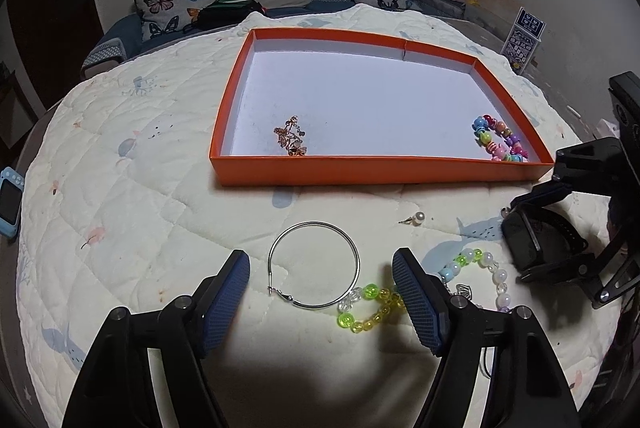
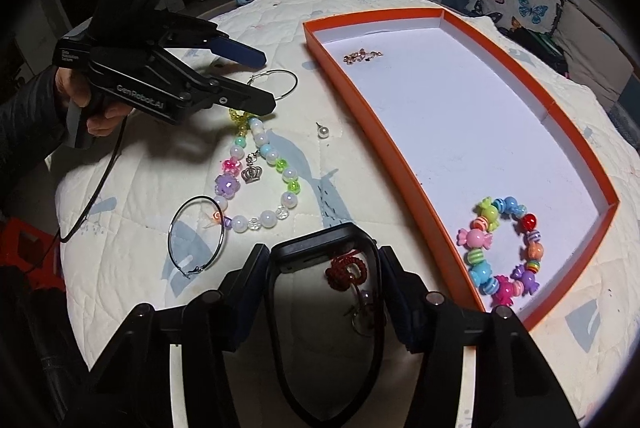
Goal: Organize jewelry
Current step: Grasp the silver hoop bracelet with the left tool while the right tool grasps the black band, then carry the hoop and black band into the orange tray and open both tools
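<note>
The orange tray lies on the quilt, and everything else sits relative to it. Inside, a rose-gold chain lies near the front wall toward the left, and a candy-bead bracelet fills the front right corner. Outside the front wall, a pearl stud lies on the quilt, with a silver hoop just nearer the camera. The left gripper hangs over the hoop, jaws released and wide, with a yellow-green bead strand running under its right finger. The right gripper, off the tray's front right corner, is clenched on a black watch; a red knotted charm shows through the band, apparently lying beneath it. A second hoop and a pastel bead bracelet lie between the grippers.
</note>
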### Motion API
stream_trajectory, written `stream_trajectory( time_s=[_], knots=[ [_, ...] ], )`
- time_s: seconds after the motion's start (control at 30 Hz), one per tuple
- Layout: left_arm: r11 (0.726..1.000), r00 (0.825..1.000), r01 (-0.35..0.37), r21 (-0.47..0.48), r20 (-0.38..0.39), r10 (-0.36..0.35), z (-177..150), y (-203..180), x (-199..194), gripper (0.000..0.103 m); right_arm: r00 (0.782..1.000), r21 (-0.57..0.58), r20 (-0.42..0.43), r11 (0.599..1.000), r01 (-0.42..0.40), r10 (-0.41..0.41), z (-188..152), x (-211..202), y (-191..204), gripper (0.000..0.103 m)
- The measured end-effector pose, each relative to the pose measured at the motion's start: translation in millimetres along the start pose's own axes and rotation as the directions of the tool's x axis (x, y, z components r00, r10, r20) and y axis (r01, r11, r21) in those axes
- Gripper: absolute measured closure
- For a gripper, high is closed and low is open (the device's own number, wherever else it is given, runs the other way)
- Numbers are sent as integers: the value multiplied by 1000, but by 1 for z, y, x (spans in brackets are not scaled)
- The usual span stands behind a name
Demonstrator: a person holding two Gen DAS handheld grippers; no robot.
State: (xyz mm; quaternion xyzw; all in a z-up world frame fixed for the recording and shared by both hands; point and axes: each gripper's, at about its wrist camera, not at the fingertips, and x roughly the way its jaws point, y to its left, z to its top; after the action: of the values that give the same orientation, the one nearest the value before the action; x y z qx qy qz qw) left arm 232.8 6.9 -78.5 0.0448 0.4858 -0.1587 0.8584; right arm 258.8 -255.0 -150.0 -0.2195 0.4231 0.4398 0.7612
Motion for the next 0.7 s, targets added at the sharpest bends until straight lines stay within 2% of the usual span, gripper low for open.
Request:
stream_trajectory(
  time_s=[0.13, 0.33, 0.5, 0.6, 0.63, 0.7],
  knots=[
    [1000, 1000, -2, -4, -2, 2, 1, 2, 4, 26, 1000, 19, 26, 1000, -2, 2, -1, -7, 2, 44],
    [1000, 1000, -11, 21, -6, 11, 5, 2, 11, 36, 995, 82, 95, 996, -22, 14, 1, -26, -1, 44],
    [1000, 1000, -12, 28, -1, 12, 7, 2, 13, 37, 991, 115, 135, 993, -23, 7, 3, -36, -4, 44],
    [999, 1000, -28, 46, 8, 27, 5, -1, 13, 45, 989, 143, 148, 990, -16, -6, 3, -39, -6, 44],
    [998, 1000, -26, 49, 12, 26, 5, -2, 12, 50, 989, 155, 150, 988, -15, -9, 3, -39, -7, 44],
    [998, 1000, -27, 48, 17, 26, 5, -2, 12, 51, 988, 182, 151, 983, -10, -18, 2, -39, -11, 44]
  ],
)
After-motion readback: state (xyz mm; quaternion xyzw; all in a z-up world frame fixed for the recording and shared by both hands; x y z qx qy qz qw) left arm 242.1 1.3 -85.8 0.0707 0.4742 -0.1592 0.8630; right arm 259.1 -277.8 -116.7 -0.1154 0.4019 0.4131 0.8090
